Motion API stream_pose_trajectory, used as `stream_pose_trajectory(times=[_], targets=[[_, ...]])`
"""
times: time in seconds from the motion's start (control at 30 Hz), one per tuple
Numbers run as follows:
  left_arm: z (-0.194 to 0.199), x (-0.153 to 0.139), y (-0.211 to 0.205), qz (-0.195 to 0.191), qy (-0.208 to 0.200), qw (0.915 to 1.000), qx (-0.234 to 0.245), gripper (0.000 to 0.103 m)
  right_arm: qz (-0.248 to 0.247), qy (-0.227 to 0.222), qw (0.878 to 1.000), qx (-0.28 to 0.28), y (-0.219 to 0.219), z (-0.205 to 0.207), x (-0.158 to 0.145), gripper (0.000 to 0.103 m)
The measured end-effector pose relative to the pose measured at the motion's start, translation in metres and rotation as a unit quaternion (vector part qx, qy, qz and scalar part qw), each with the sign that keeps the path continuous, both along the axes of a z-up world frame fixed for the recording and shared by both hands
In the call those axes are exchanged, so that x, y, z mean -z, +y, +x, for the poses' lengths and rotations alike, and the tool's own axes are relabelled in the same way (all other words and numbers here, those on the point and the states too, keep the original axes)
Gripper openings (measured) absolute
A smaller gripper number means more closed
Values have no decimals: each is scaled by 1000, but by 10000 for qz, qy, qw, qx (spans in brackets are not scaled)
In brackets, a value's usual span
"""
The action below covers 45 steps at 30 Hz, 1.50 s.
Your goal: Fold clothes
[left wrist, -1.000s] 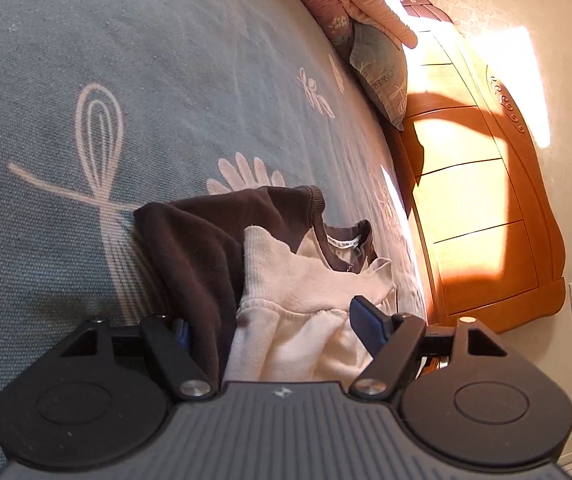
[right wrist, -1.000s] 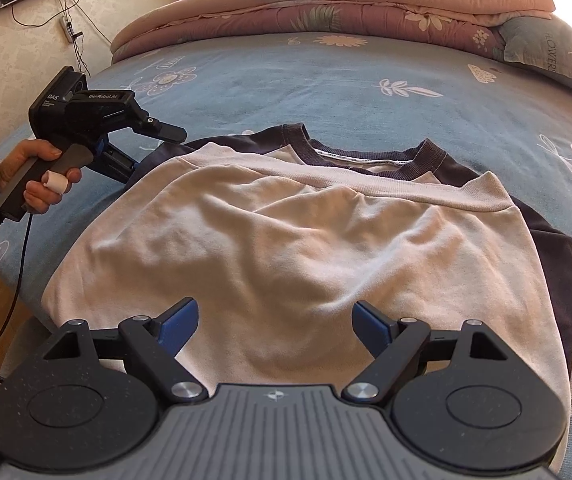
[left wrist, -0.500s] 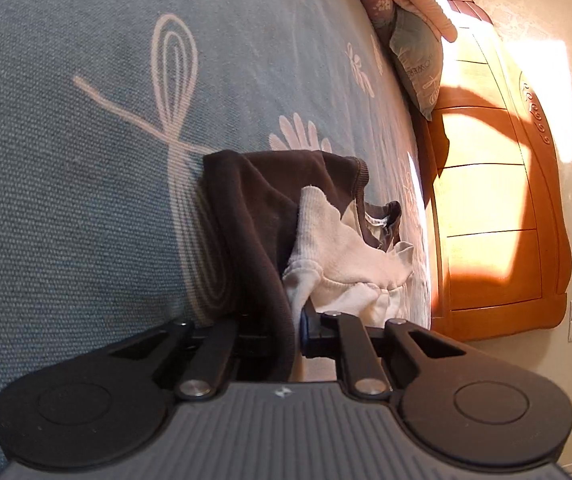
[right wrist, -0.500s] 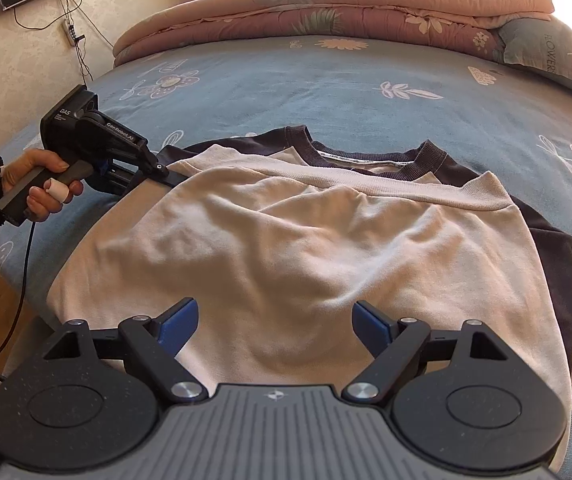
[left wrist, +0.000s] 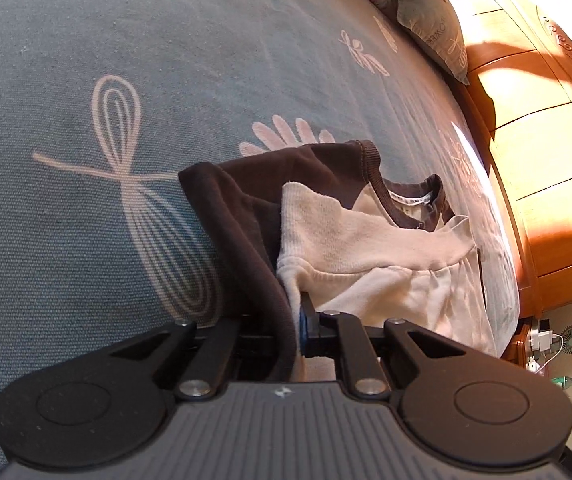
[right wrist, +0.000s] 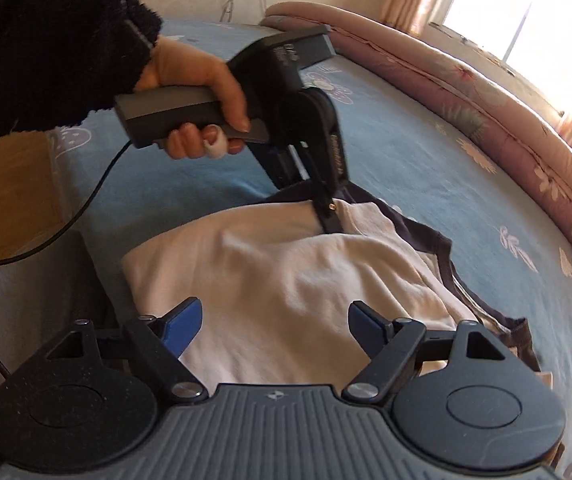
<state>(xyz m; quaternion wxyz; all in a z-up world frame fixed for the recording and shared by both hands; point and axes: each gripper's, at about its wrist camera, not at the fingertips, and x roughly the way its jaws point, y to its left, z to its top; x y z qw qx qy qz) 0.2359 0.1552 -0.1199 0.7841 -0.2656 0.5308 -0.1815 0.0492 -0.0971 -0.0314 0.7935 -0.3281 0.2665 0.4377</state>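
Note:
A cream sweatshirt point(right wrist: 294, 288) with dark brown sleeves and collar point(left wrist: 237, 208) lies folded on the blue flowered bedsheet point(left wrist: 85, 60). My left gripper point(left wrist: 296, 320) is shut on the sweatshirt's corner, where brown sleeve and cream hem meet, and the cloth rises a little from the bed. In the right wrist view a hand point(right wrist: 197, 80) in a black fleece sleeve holds that left gripper point(right wrist: 326, 212), pinching the far corner. My right gripper point(right wrist: 273, 316) hovers over the near cream edge. Its jaws are closing with cloth lying between the blue pads point(right wrist: 183, 316), which do not press on it.
A folded pink quilt point(right wrist: 486, 112) runs along the bed's far side below a bright window point(right wrist: 526, 12). A pillow point(left wrist: 434, 28) leans on the wooden headboard point(left wrist: 546, 160). A black cable point(right wrist: 65, 216) hangs from the left gripper over the bed's edge.
The left gripper went from open to shut on the sweatshirt's corner and raised it slightly. The right gripper swung and rolled toward the left gripper, which now looms close, and its jaws narrowed a little.

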Motion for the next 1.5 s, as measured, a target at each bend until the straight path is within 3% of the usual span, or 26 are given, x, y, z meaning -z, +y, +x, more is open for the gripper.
stream_pose_trajectory(times=[0.17,0.4,0.77,0.9,1.13,1.2,1.37,1.5], targets=[[-2,-3,-2,139,-34,9999,-65,14,-442,-315,9961,-693,43,-35,24,80],[-3,-4,-5,187,-81,9998,-91,14,-1013,-1505,9800,-822,55,-60,50,80],[-4,-3,-3,128,-101,9998,-130,14,-1695,-3150,9308,-755,58,-87,75,81],[-6,-3,-3,114,-112,9997,-172,14,-1682,-3252,9284,-633,64,-88,77,81],[-4,-3,-3,118,-88,9998,-154,14,-1860,-3216,9281,-266,33,-76,76,82],[-4,-4,-4,128,-83,9998,-155,14,-1913,-3311,9236,-284,42,-76,79,82],[-5,-2,-2,63,-67,9997,-211,14,-1702,-3327,9273,-227,78,-74,83,82],[-6,-1,-1,31,-86,9997,-244,14,-1736,-3249,9297,31,74,-74,82,81]])
